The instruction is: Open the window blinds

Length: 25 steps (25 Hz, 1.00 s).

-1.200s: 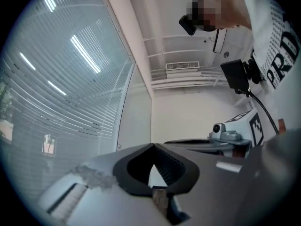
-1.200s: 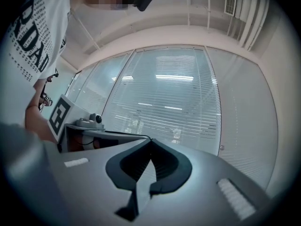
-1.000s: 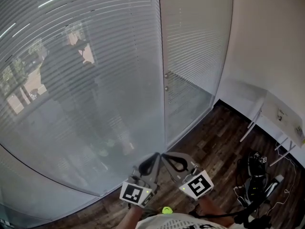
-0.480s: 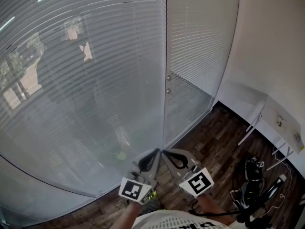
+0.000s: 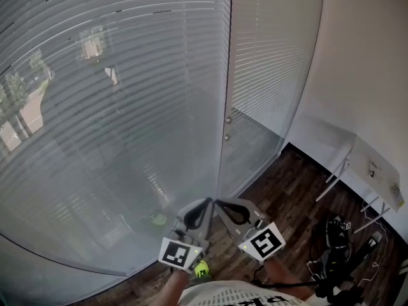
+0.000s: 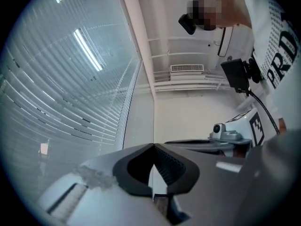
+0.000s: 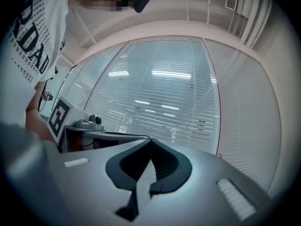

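White slatted blinds (image 5: 115,107) hang shut behind a tall glass pane, with a narrower blind panel (image 5: 268,62) to its right past a vertical frame (image 5: 224,94). Two small knobs (image 5: 227,121) sit on that frame at mid height. My left gripper (image 5: 208,202) and right gripper (image 5: 217,202) are held side by side low in the head view, tips nearly touching, short of the glass. Both are shut with nothing between the jaws. In the left gripper view my left gripper (image 6: 153,145) points up along the blinds (image 6: 70,79). The right gripper (image 7: 150,139) faces the blinds (image 7: 164,93) level.
A white wall (image 5: 363,75) closes the right side. A white table leg (image 5: 338,164) stands by it, over dark wood floor (image 5: 287,196). Bags and cables (image 5: 338,247) lie at the lower right. My green shoe (image 5: 202,270) shows below the grippers.
Both grippers and I have moved closer to the glass, staying together. The frame and knobs have shifted right and lower in the head view. Both jaws stay shut.
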### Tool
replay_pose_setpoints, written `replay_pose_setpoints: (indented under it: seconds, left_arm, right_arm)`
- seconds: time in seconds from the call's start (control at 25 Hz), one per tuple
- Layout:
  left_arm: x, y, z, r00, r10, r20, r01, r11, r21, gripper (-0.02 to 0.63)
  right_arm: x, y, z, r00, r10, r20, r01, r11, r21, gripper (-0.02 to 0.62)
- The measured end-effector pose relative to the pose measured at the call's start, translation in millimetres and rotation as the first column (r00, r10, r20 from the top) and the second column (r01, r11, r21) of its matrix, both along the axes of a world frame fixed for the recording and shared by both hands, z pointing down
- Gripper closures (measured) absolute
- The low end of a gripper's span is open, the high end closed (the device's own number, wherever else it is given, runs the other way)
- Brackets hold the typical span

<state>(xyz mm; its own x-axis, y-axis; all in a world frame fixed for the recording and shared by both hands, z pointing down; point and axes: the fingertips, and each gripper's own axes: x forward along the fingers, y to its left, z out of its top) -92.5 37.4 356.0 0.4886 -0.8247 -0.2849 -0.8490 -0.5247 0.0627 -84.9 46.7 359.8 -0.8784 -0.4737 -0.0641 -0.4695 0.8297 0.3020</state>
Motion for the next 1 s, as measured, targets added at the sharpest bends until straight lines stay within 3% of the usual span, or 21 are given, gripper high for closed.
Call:
replay_pose_setpoints:
  seconds: [0.24,0.4,0.76,1.0]
  left_arm:
    - [-24.0,-36.9,-0.9,1.000,0.011,0.009,-0.011,1.000,0.000,0.617]
    - [-37.1,-53.2,12.8,0.997,0.010,0.074,-0.010,1.000,0.008,0.617]
    - [-62.9,-96.2,7.8,0.999,0.029,-0.035,-0.029,1.000,0.002,0.617]
    - [-87.5,-117.2,13.9,0.999,0.023,-0.029,-0.023,1.000,0.005,0.617]
  right_arm:
    - [-24.0,-36.7,-2.4,1.000,0.015,0.015,-0.015,1.000,-0.004,0.588]
    - [-36.5,-53.0,4.0,1.000,0.012,0.023,-0.011,1.000,-0.013,0.588]
    - [-62.3,-98.0,6.8,1.000,0.015,0.013,-0.014,1.000,-0.027,0.588]
    - [-87.6,-119.0,13.6,0.999,0.025,-0.026,-0.026,0.999,-0.021,0.588]
